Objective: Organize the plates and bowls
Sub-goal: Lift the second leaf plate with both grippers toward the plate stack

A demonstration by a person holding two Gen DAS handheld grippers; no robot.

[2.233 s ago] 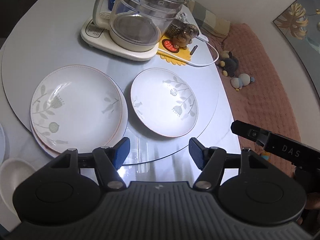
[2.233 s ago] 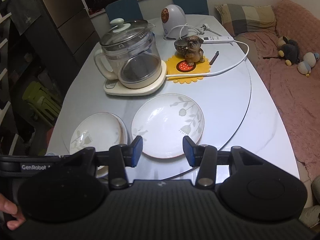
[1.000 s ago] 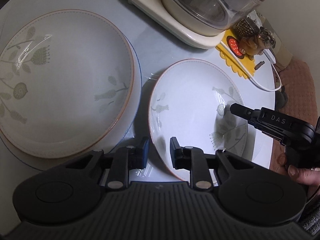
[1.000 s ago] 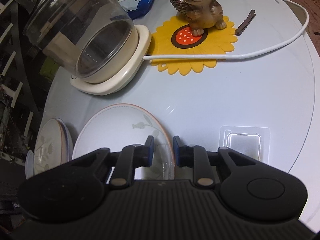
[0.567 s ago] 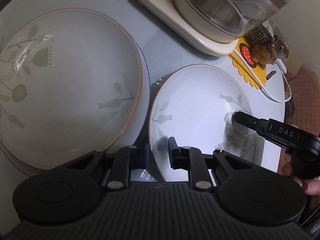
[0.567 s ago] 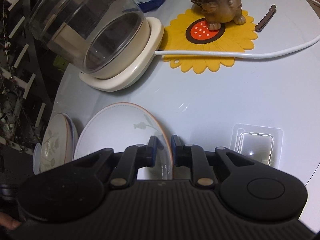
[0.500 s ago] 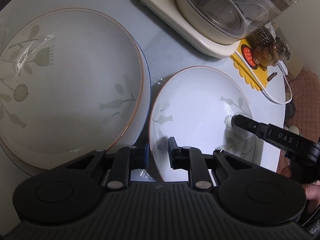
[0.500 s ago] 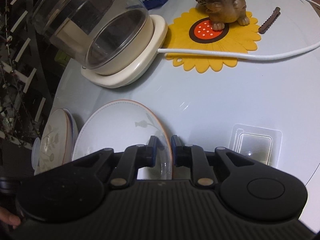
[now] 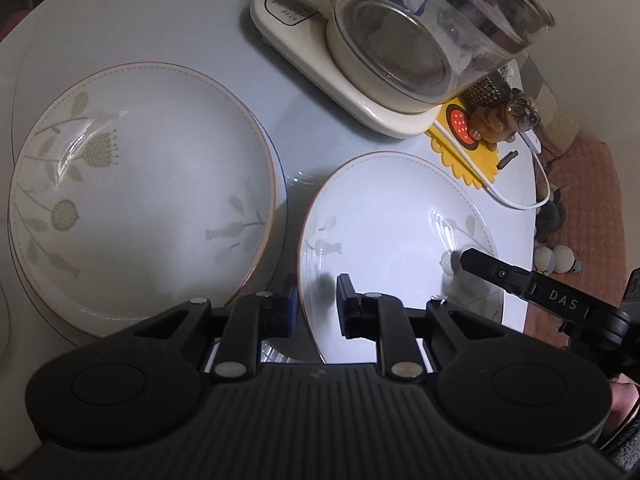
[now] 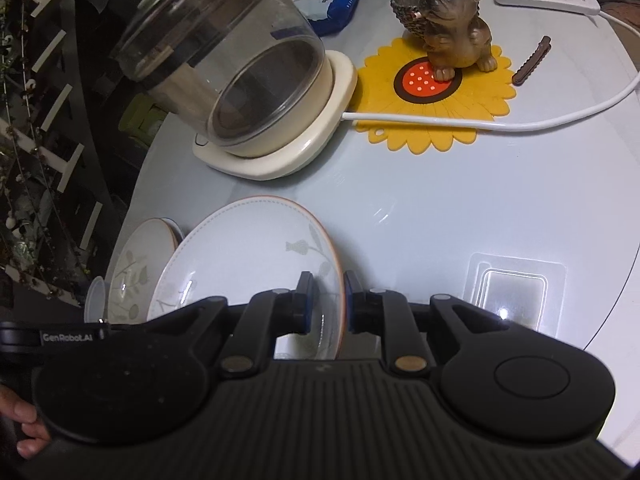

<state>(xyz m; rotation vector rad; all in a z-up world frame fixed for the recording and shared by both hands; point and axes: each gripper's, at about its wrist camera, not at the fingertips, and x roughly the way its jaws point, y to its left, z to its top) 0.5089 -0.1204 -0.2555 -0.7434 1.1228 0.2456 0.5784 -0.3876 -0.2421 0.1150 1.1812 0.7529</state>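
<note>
We're pinching the glossy round plate (image 9: pixel 400 216) by opposite rims, left gripper (image 9: pixel 316 304) and right gripper (image 10: pixel 325 300) both clamping it, tilting above the smooth table (image 10: pixel 440 184) beside the stacked plates (image 9: pixel 140 188).

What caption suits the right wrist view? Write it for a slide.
Right gripper clamps the white floral plate's rim, glass kettle and brown dog figurine behind.
</note>
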